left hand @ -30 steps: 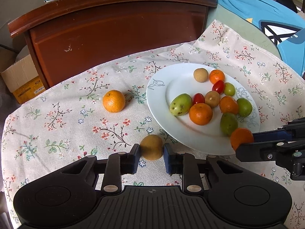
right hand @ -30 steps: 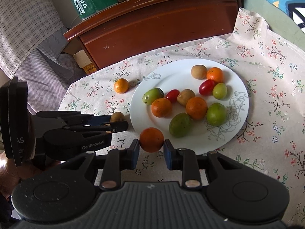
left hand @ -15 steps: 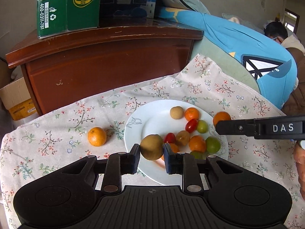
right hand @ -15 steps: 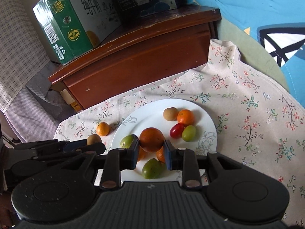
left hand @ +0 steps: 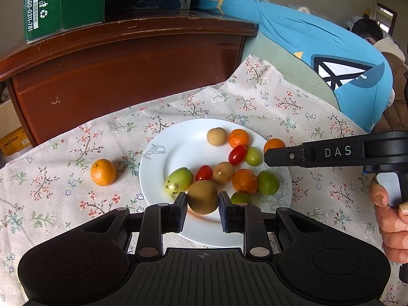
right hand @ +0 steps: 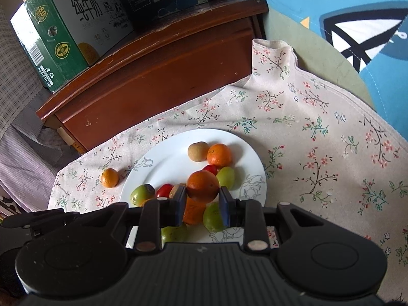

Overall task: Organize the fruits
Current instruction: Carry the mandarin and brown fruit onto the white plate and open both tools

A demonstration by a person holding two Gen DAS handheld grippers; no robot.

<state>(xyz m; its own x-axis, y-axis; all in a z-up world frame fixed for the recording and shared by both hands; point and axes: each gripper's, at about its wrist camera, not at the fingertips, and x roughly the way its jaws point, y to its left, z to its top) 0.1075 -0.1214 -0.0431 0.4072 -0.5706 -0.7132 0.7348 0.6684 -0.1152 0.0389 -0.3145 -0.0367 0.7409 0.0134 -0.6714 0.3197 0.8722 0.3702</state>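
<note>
Now, in the left wrist view, the left hand-held gripper (left hand: 203, 201) pinches a brown fruit (left hand: 203, 196) over the near part of the plate (left hand: 163, 158), with a green fruit (left hand: 179, 181) just ahead to its left. A loose orange (left hand: 103, 172) lies on the cloth (left hand: 63, 204), well left. Dropped from here, the brown fruit could knock its neighbours or roll off the rim.

From the right wrist view, the right hand-held gripper (right hand: 203, 199) pinches an orange (right hand: 203, 186) above the crowded pile; releasing onto rounded fruit could send it rolling.
</note>
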